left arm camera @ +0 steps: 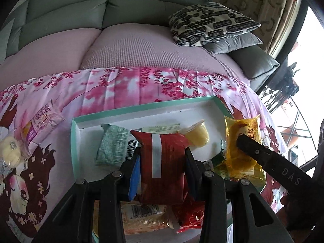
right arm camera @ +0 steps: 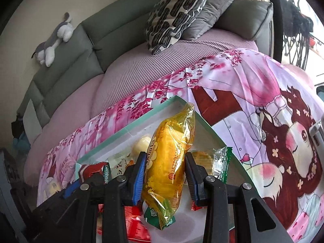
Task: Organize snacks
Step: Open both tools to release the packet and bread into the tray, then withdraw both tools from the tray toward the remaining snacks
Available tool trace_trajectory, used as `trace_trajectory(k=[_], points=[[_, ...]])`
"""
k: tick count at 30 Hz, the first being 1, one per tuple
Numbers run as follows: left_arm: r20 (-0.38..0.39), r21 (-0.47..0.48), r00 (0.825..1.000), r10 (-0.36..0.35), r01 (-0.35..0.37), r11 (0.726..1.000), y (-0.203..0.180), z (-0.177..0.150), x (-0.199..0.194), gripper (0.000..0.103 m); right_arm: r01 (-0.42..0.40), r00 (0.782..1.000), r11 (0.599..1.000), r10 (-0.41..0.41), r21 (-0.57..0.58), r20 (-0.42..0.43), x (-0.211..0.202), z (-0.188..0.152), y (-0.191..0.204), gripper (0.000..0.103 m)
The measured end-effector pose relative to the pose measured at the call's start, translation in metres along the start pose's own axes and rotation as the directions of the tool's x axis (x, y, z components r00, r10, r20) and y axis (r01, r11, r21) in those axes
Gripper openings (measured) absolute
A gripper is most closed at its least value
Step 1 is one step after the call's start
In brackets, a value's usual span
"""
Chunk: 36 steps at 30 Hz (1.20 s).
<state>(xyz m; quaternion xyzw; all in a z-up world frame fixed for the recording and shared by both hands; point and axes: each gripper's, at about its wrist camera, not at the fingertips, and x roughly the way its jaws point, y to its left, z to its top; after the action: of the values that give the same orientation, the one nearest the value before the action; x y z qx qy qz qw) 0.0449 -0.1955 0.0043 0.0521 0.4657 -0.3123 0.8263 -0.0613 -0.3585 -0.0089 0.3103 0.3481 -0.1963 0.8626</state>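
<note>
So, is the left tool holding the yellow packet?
No, the left tool grips a red packet; the right tool holds the yellow packet.

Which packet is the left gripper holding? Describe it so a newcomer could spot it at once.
Find the shallow teal-rimmed tray on the pink floral cloth in front of the sofa. Over its near half, the left gripper is shut on the dark red packet. It alone has a pale vertical stripe; beside it lie a green speckled packet and a yellow packet.
</note>
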Motion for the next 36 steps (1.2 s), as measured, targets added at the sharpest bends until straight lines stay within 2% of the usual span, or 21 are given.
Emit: trace_trajectory(k=[2,4,8,11,14,18,24,27,30,36], points=[[-0.004,-0.001,1.0,0.007,-0.007,1.0,0.001,0.0,-0.001,0.042,0.027,1.0,1.0,-0.027,-0.015,0.0,0.001,-0.001,0.002,0.041],[-0.004,-0.003,1.0,0.012,-0.012,1.0,0.003,0.001,-0.003,0.049,0.038,0.999,0.999,-0.038,-0.025,-0.004,0.002,-0.001,0.002,0.042],[0.003,0.001,1.0,0.022,-0.022,1.0,0.005,0.001,-0.007,0.051,0.038,0.999,0.999,-0.038,-0.026,-0.016,0.004,-0.001,0.001,0.055],[0.0,0.0,1.0,0.031,-0.031,1.0,0.007,0.002,-0.008,0.057,0.045,0.999,0.998,-0.046,-0.037,-0.024,0.007,-0.002,0.001,0.057],[-0.008,-0.001,0.999,0.048,-0.048,0.999,0.01,0.002,-0.007,0.062,0.052,0.998,0.997,-0.053,-0.05,-0.027,0.008,-0.002,0.004,0.068],[-0.004,-0.004,0.997,0.078,-0.078,0.997,0.014,0.002,-0.008,0.077,0.064,0.997,0.996,-0.066,-0.069,-0.025,0.009,-0.004,0.007,0.088],[-0.003,-0.027,0.992,0.129,-0.129,0.991,0.026,0.002,-0.008,0.088,0.08,0.997,0.993,-0.081,-0.092,-0.011,0.009,-0.004,0.009,0.103],[0.013,-0.039,0.99,0.144,-0.143,0.989,0.03,0.001,-0.009,0.09,0.081,0.997,0.992,-0.082,-0.098,-0.006,0.009,-0.004,0.01,0.103],[0.027,-0.046,0.987,0.158,-0.156,0.987,0.034,0.001,-0.011,0.101,0.085,0.996,0.99,-0.085,-0.109,-0.001,0.008,-0.004,0.013,0.103],[0.052,-0.053,0.988,0.144,-0.142,0.989,0.038,0.002,-0.016,0.101,0.095,0.995,0.987,-0.093,-0.131,0.025,0.001,-0.003,0.02,0.103]])
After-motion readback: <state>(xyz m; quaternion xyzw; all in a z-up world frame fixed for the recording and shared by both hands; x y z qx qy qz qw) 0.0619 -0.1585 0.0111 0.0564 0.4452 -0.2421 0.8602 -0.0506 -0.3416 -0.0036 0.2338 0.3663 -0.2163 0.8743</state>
